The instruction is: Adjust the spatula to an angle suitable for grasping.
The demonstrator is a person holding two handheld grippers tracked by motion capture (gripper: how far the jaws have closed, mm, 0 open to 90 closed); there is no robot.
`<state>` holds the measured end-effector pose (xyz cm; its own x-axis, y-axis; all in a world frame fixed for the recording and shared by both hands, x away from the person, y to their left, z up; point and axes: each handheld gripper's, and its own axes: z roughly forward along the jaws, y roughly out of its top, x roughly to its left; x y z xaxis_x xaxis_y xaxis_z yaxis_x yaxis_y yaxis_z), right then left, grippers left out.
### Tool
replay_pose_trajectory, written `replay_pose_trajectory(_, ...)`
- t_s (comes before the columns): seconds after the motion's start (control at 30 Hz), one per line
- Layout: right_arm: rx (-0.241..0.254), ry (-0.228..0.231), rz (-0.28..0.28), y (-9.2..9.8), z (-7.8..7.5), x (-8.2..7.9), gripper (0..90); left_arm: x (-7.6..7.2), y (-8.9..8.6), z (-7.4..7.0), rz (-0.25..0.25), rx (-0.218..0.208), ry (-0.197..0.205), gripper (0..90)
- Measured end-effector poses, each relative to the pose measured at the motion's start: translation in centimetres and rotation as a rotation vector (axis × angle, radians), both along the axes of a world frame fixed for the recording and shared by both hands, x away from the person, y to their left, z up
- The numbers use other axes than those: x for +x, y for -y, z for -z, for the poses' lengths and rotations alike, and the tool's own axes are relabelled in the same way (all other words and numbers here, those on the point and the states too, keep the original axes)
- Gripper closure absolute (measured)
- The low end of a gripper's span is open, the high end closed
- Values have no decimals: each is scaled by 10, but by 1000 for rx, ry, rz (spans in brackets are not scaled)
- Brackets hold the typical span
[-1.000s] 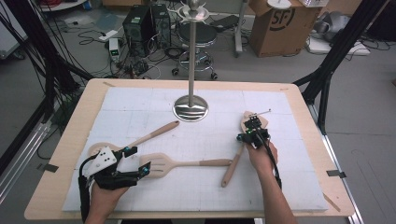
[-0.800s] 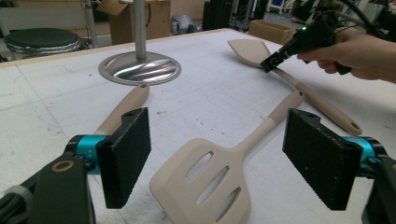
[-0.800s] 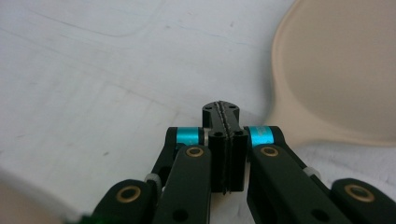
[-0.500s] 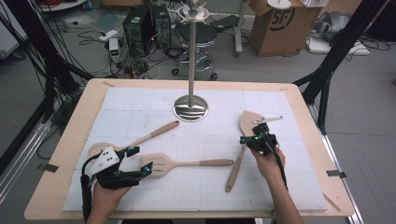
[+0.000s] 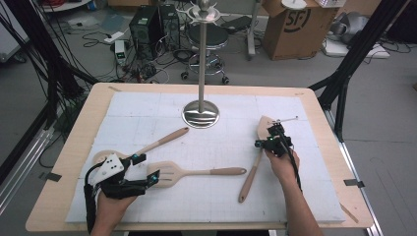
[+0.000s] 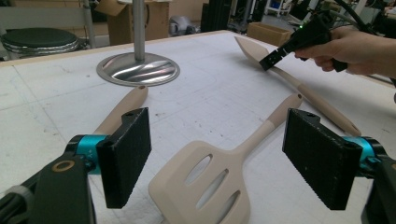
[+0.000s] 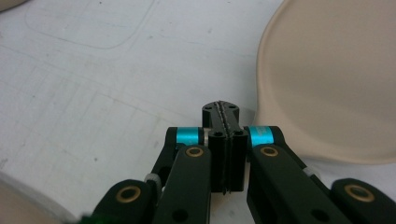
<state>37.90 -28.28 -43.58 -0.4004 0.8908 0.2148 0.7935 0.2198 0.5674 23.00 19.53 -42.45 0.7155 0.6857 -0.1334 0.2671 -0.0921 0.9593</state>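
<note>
The right gripper [image 5: 268, 142] has its jaws pressed flat together with nothing between them, hovering just beside the blade of a pale wooden spatula [image 5: 255, 160] that lies on the white mat [image 5: 295, 196]. The left gripper [image 5: 145, 168] stands wide apart and holds nothing; the head of a beige slotted turner [image 6: 210, 186] lies between its pads on the mat, untouched, its handle pointing away toward the spatula. A wooden spoon [image 5: 147, 145] lies just behind the left gripper, its handle reaching toward the round base of a steel stand [image 5: 200, 114] at the middle of the mat. The mat covers a light wooden table [image 5: 69, 162]. Beyond it, on the grey floor, stand a stool [image 5: 209, 37], computer cases [image 5: 152, 24] with tangled cables, and a cardboard box [image 5: 292, 24].
</note>
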Motion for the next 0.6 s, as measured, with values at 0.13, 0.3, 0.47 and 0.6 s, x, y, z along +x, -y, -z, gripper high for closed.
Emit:
replay_pose_trajectory(0.13, -78, 2, 35, 5, -3, -8, 900, -1, 2, -1, 3, 3, 3, 243)
replay_pose_trajectory(0.3, -72, 0, 78, 22, -3, -22, 900, -1, 2, 0, 6, 3, -1, 243)
replay_pose_trajectory(0.47, -82, -21, 110, 36, -3, -33, 900, -1, 3, 0, 7, -1, 1, 243)
replay_pose_trajectory(0.6, -93, -30, 130, 45, -5, -43, 900, -1, 3, 0, 11, -1, 0, 243)
